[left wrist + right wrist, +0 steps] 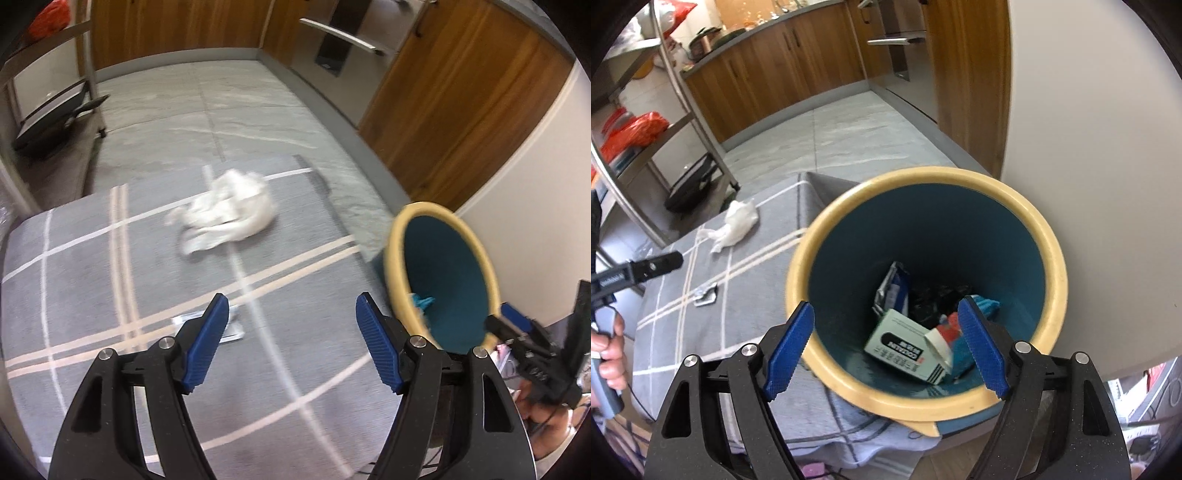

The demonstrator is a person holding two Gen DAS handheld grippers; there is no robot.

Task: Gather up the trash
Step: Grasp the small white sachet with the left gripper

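Upright bin (pixel 925 288), mouth upward

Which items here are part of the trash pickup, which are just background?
Job:
crumpled white tissue on the cloth
small silver wrapper on the cloth
trash bin, already holding a carton and wrappers

Background:
plaid tablecloth
metal rack with orange bags
wooden cabinets

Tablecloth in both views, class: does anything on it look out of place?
Yes. A crumpled white tissue and a small flat wrapper lie loose on the tablecloth, outside the bin that already holds other trash.
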